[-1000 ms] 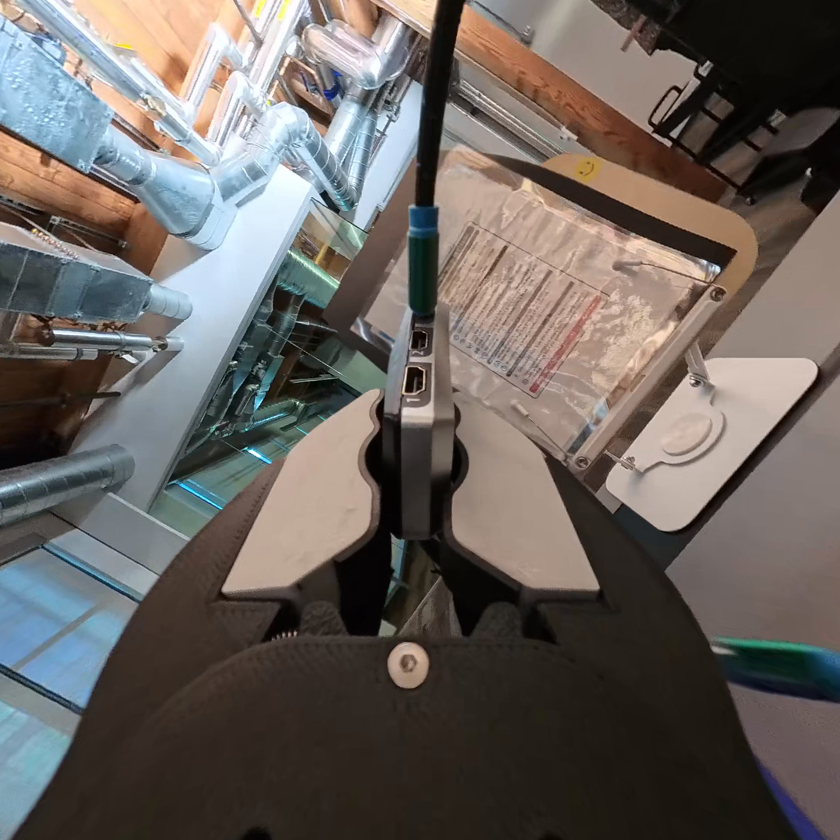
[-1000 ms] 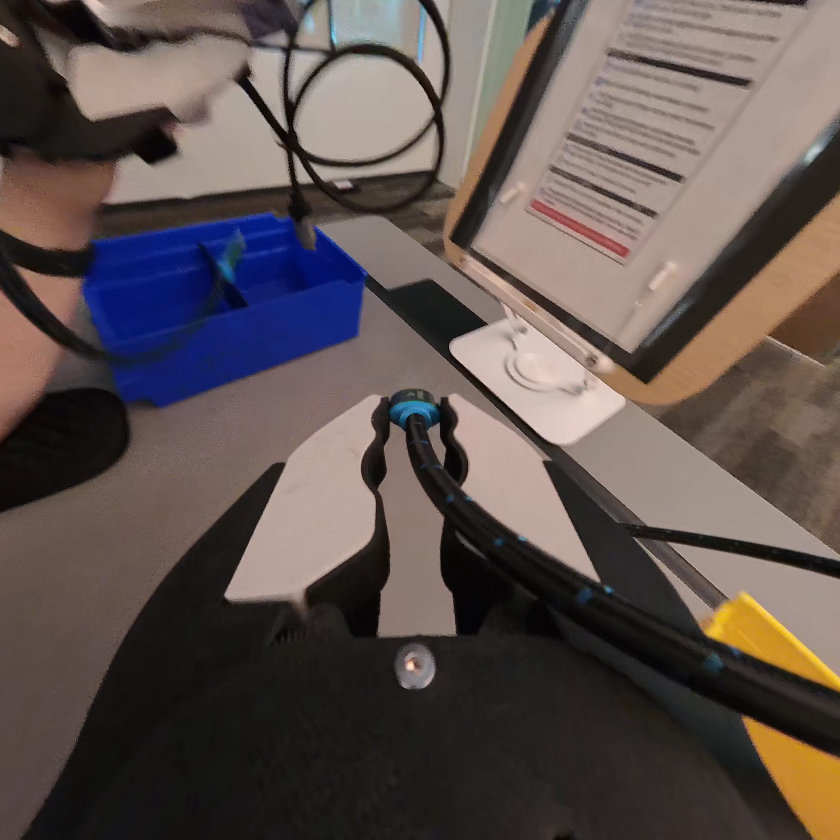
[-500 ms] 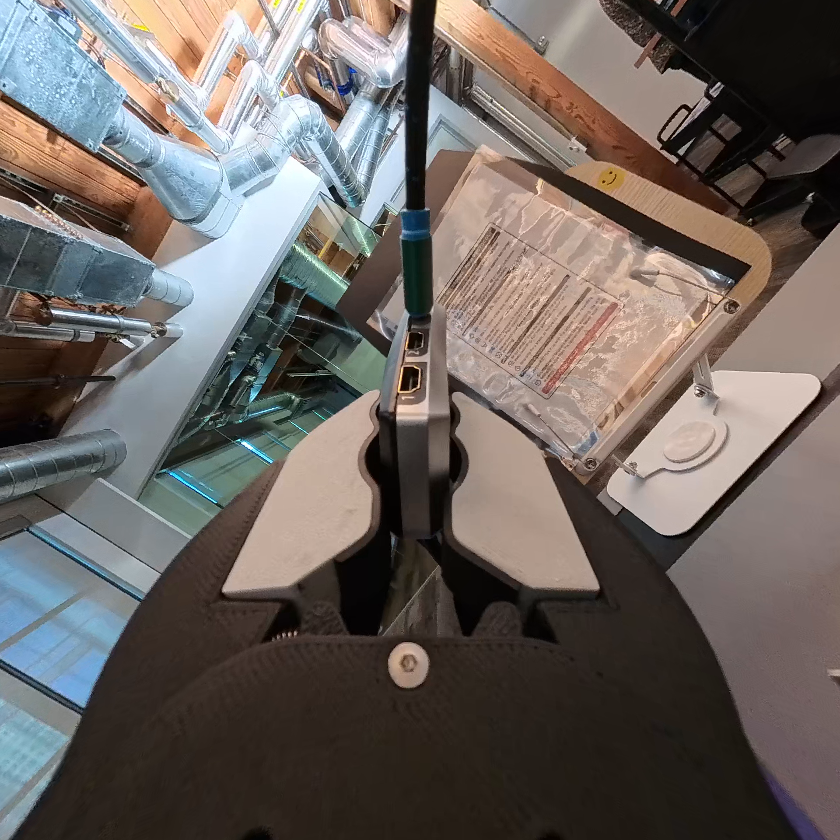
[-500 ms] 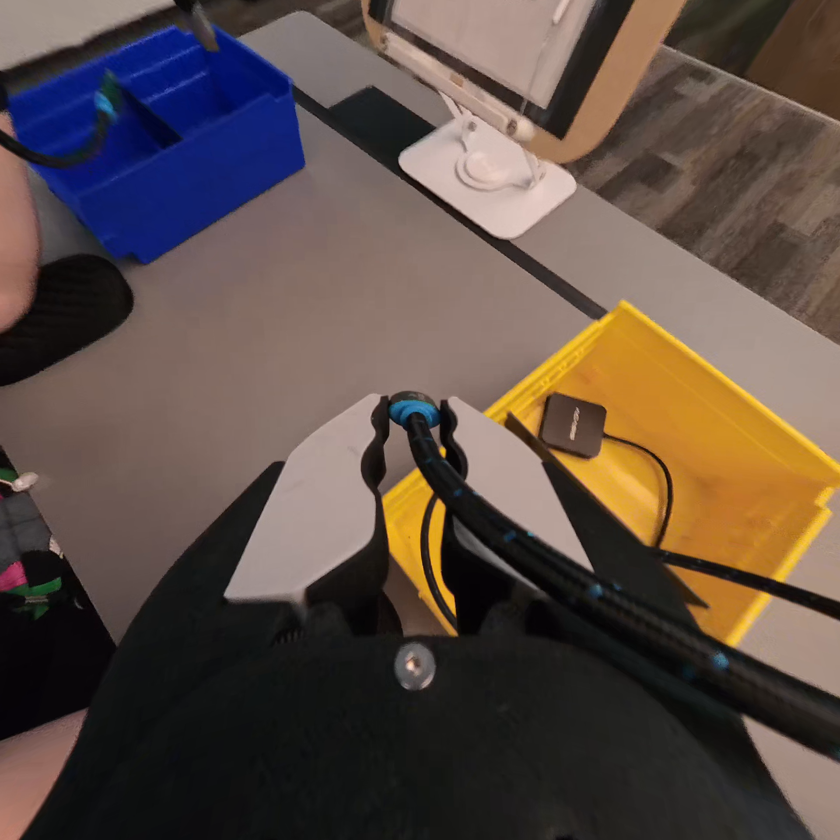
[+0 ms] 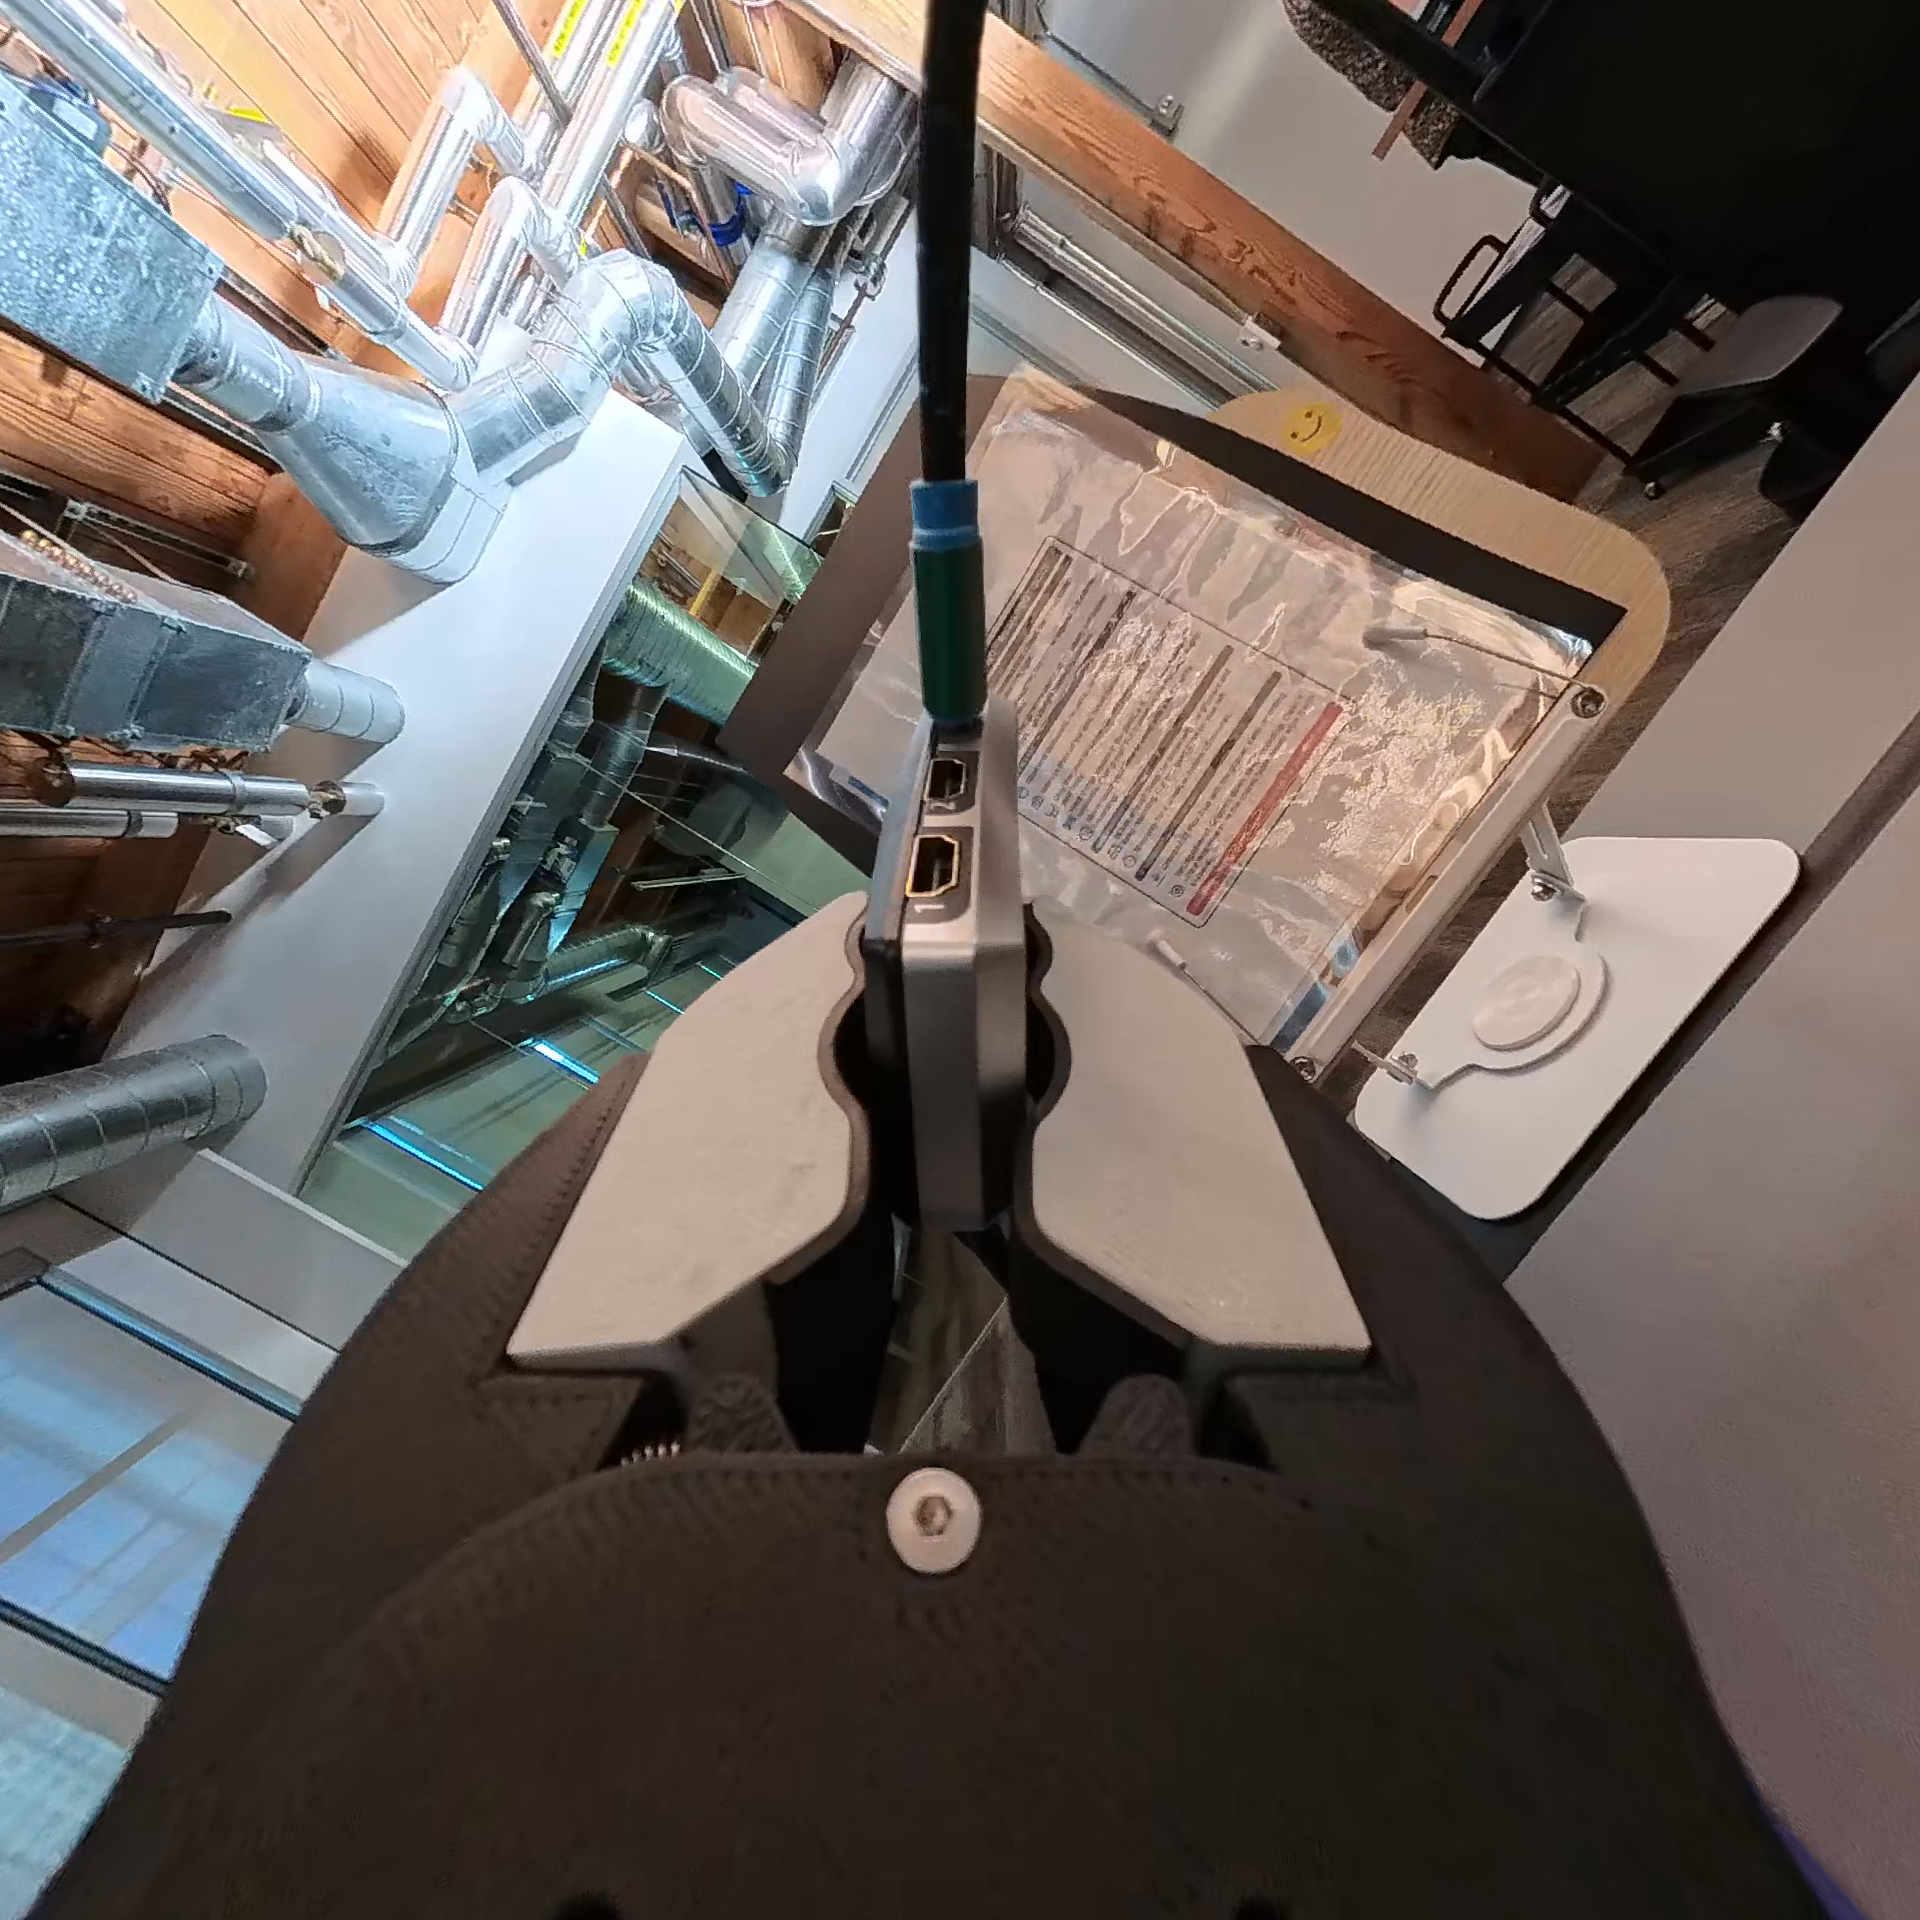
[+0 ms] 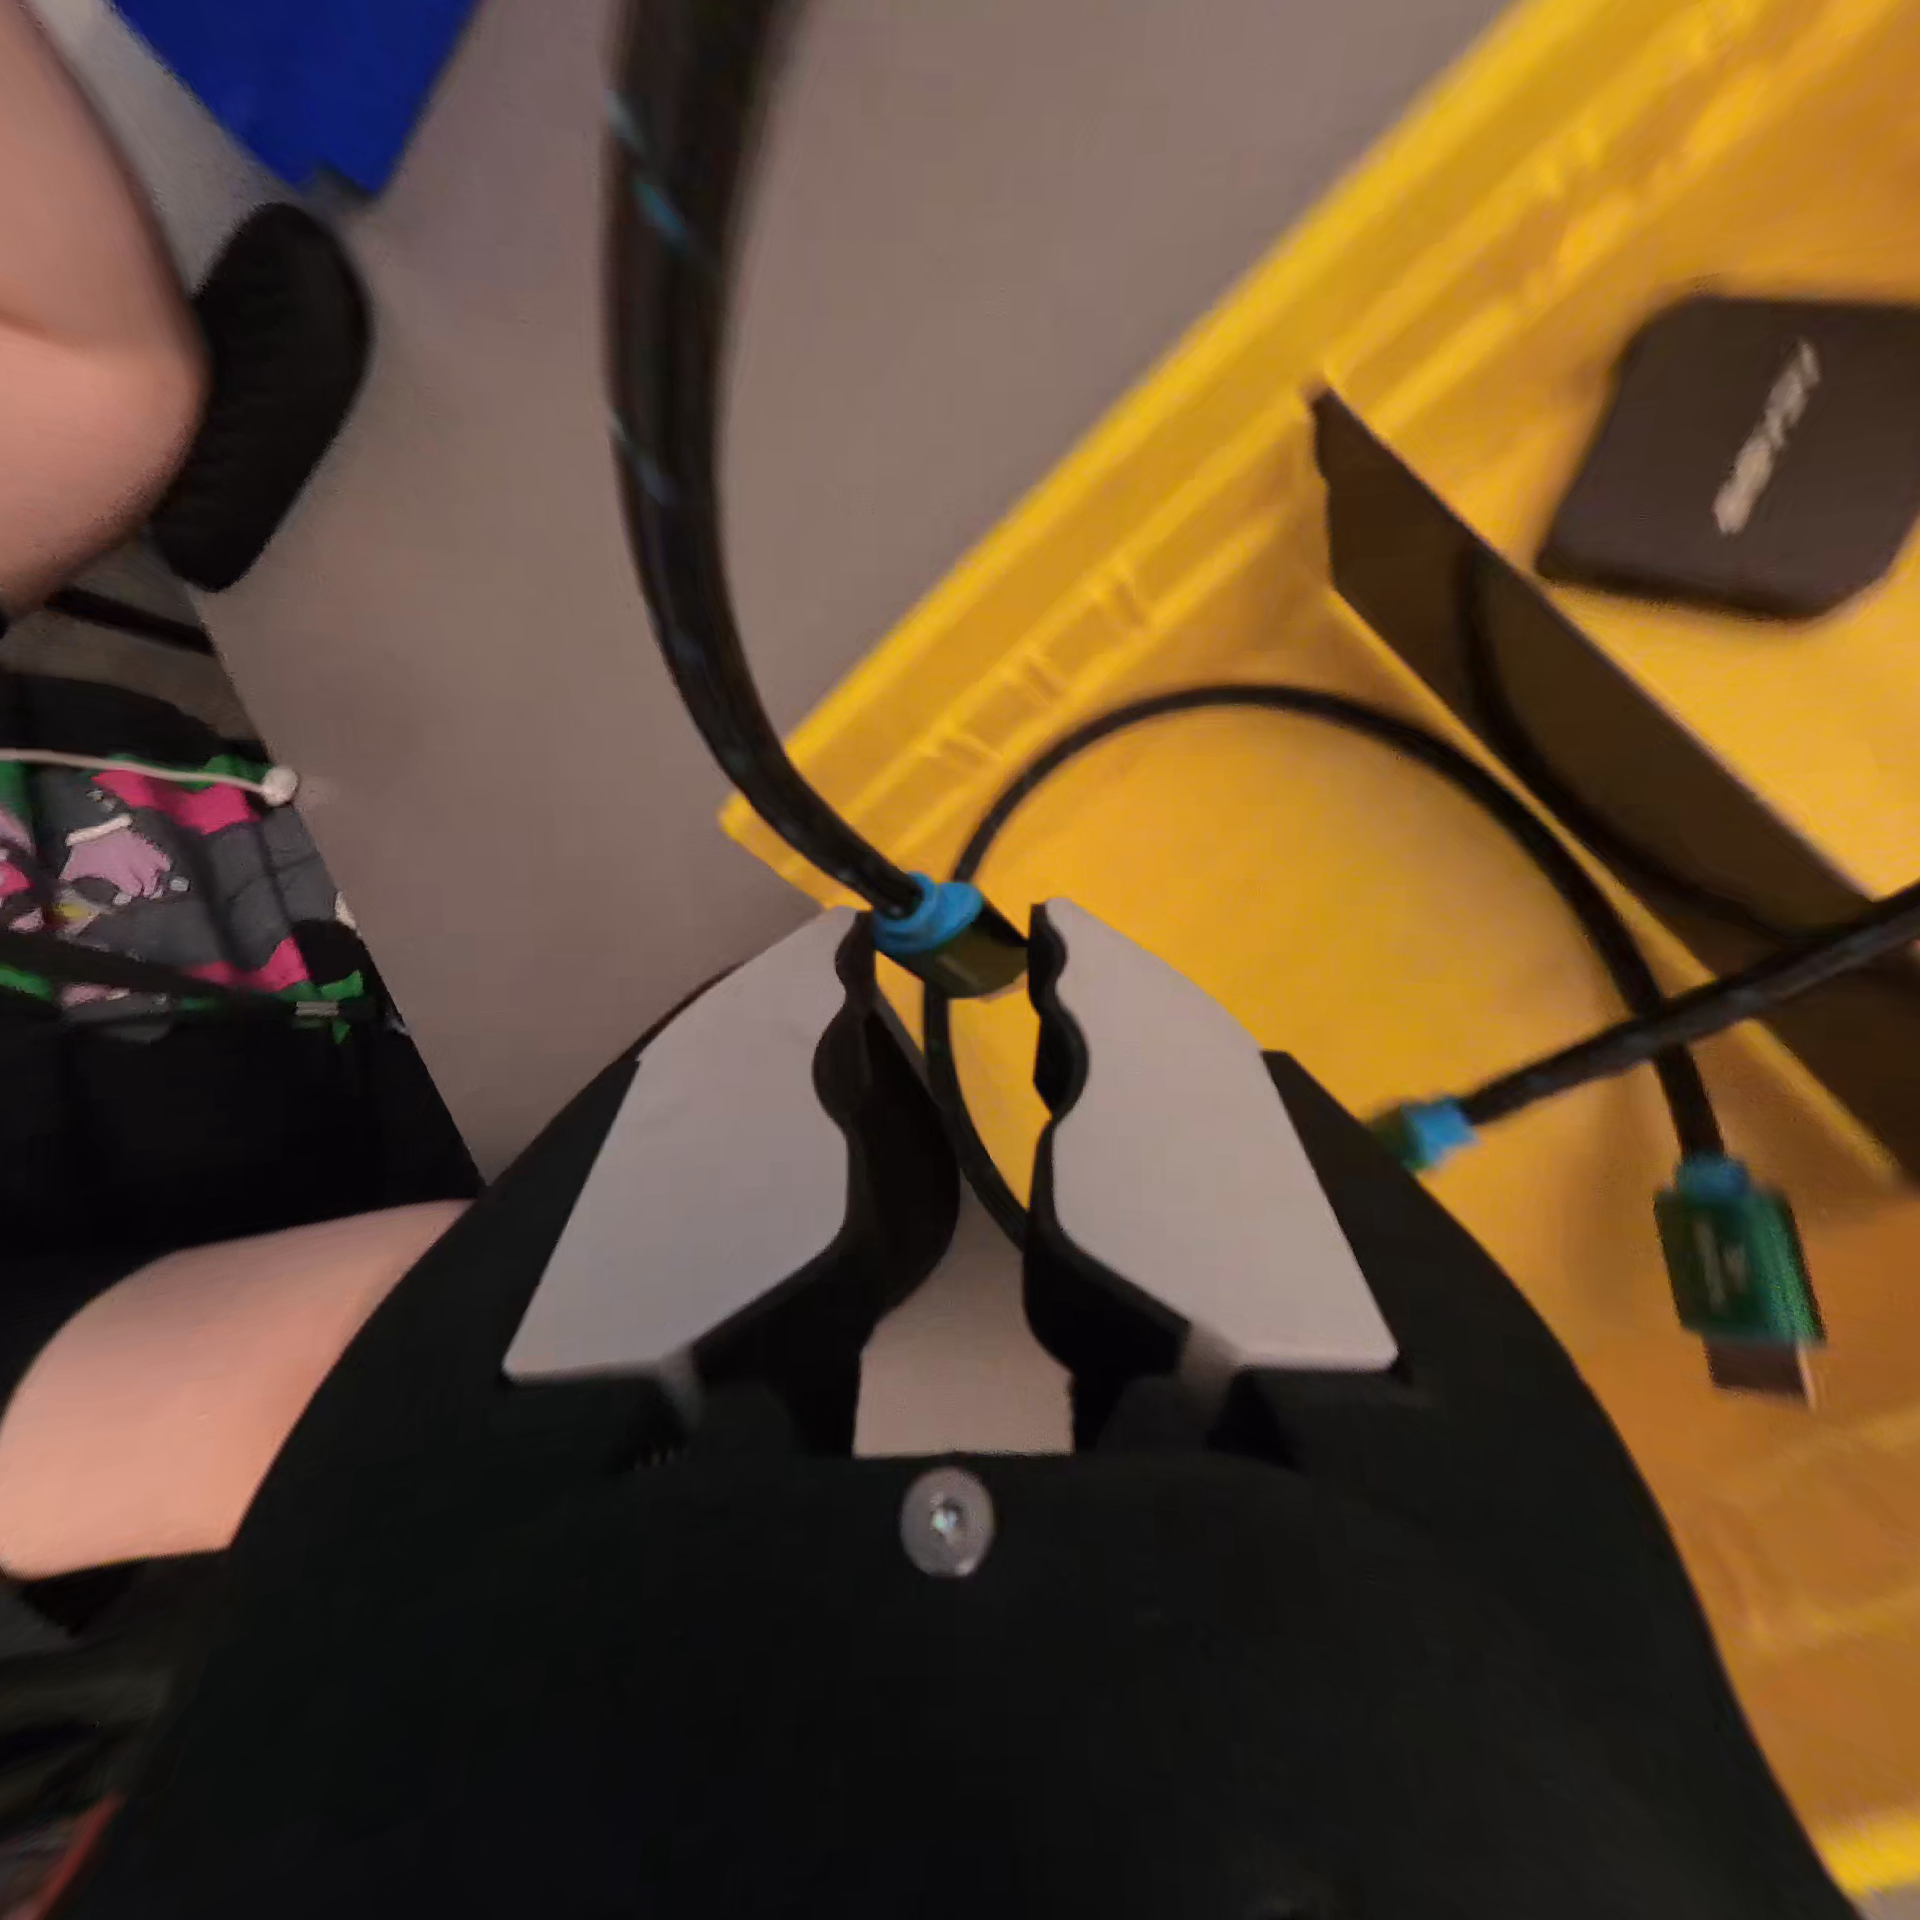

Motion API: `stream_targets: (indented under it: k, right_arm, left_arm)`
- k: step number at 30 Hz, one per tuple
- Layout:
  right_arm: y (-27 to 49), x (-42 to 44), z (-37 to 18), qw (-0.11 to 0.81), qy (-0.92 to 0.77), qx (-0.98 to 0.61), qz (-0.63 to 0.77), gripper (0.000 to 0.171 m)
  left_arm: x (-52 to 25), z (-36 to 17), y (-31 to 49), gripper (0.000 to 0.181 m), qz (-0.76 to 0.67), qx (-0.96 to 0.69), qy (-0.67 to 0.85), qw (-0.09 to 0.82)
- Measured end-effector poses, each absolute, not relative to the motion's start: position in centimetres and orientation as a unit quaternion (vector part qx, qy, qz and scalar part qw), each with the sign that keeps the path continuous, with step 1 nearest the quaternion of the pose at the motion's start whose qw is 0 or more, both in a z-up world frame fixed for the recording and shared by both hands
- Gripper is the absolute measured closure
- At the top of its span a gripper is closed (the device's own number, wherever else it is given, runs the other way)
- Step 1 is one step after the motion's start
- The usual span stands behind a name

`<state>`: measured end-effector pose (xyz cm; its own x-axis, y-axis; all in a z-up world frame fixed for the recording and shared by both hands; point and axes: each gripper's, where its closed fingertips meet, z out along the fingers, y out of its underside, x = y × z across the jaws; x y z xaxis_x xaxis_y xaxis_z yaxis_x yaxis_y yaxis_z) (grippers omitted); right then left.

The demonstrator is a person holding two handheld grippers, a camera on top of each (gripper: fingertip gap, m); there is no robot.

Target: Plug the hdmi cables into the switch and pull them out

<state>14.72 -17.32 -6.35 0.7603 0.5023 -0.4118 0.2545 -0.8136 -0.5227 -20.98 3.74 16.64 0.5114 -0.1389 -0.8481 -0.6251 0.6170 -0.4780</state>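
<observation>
L wrist view: left tongs point(image 5: 943, 966) clamped tight on the grey HDMI switch point(image 5: 940, 1039), held edge-on and raised, cam tilted up at silver ceiling ducts point(image 5: 343, 416) and wood planks. Two ports on the switch's near edge are free; the far end has a green HDMI plug point(image 5: 948, 639) w/ blue collar seated in it, its black cable point(image 5: 948, 208) running straight up out of frame. Behind, to the R: a laminated sheet in a clear stand point(image 5: 1247, 727) on a white base point(image 5: 1579, 1039), standing on the grey table point(image 5: 1766, 1351). Right tongs and bins not seen here.

R wrist view (motion-blurred): far L, a person's arm and patterned clothing at the table point(image 6: 935, 260) edge; blue bin corner point(image 6: 301, 73) top L. Right tongs point(image 6: 940, 925) parted wide, a braided black cable's point(image 6: 675, 520) blue-collared plug end point(image 6: 940, 935) sits across the tips, touching the L one; firm grip or just resting, can't tell. Below and to the R: yellow bin point(image 6: 1195, 520) w/ a dark divider point(image 6: 1558, 686), a small black box point(image 6: 1756, 457) in the far compartment, a thin black cable point(image 6: 1351, 727) looping in the near one. A second green HDMI plug point(image 6: 1745, 1278) hangs free over the bin at R. Switch not visible in this view.
</observation>
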Motion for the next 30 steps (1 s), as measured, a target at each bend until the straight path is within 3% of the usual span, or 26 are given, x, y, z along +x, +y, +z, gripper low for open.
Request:
stream_targets:
  k: [5, 12, 17, 23, 25, 28, 30]
  right_arm:
    - [-18.1, 18.4, -8.6, 0.188, -0.141, -0.949, 0.211, 0.146]
    - [-20.1, 18.5, -11.5, 0.086, -0.126, -0.968, 0.197, 0.145]
    - [-19.7, 17.8, -11.9, 0.061, -0.11, -0.969, 0.214, 0.141]
    - [-18.3, 16.9, -7.0, 0.192, -0.124, -0.932, 0.282, 0.135]
    - [-17.5, 18.9, -5.6, 0.251, -0.118, -0.933, 0.228, 0.135]
    - [-14.6, 25.5, -3.7, 0.351, -0.069, -0.933, 0.032, 0.136]
    - [-13.4, 28.2, -3.1, 0.376, -0.044, -0.925, -0.035, 0.138]
  left_arm:
    - [-20.4, 16.4, 3.5, 0.159, 0.161, -0.402, 0.475, 0.766]
    - [-20.3, 16.4, 3.4, 0.159, 0.16, -0.402, 0.478, 0.765]
    - [-20.6, 16.5, 3.4, 0.159, 0.162, -0.405, 0.475, 0.764]
    - [-20.9, 16.7, 3.4, 0.16, 0.161, -0.406, 0.472, 0.766]
    - [-20.9, 16.8, 3.4, 0.16, 0.162, -0.406, 0.471, 0.766]
    - [-20.8, 16.7, 3.4, 0.16, 0.163, -0.405, 0.472, 0.766]
    - [-20.6, 16.6, 3.4, 0.16, 0.163, -0.405, 0.474, 0.764]
